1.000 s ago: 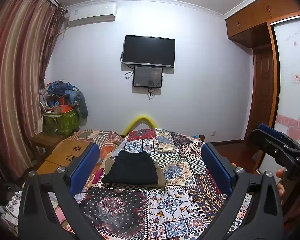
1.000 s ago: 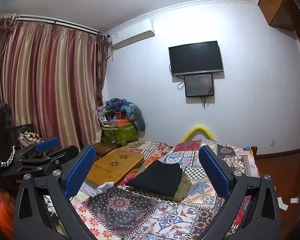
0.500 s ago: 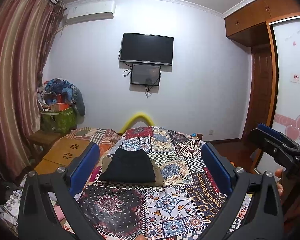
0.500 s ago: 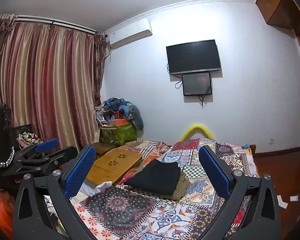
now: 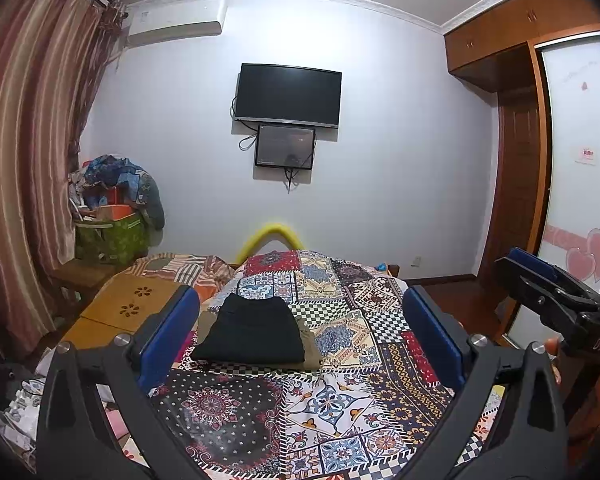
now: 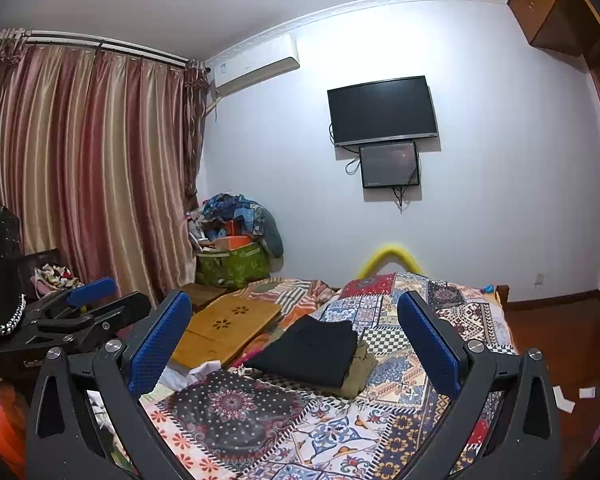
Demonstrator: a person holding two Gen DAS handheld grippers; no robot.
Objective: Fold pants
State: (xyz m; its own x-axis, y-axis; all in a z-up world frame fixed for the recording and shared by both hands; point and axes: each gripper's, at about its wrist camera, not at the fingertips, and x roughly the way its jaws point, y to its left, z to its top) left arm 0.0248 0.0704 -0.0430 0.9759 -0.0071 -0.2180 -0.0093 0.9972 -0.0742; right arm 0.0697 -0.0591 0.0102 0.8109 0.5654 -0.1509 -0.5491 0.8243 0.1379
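Observation:
Folded black pants [image 5: 252, 332] lie on top of a folded olive-khaki garment [image 5: 310, 350] on the patterned bedspread [image 5: 340, 412]. The stack also shows in the right wrist view, with the black pants [image 6: 312, 350] over the khaki piece [image 6: 358, 372]. My left gripper [image 5: 300, 336] is open and empty, held above the near part of the bed, short of the stack. My right gripper [image 6: 296, 344] is open and empty, to the right of the left one, at a similar distance. The right gripper shows at the right edge of the left wrist view [image 5: 540, 292].
A wooden lap table [image 5: 128, 312] lies on the bed's left side. A green bag piled with clothes [image 5: 112, 236] stands by the striped curtain [image 5: 28, 152]. A TV [image 5: 288, 96] hangs on the far wall. A wooden wardrobe and door [image 5: 520, 184] are at right.
Both grippers have drifted slightly; the pants stack sits a little more to the left in both views. Both grippers stay open and empty.

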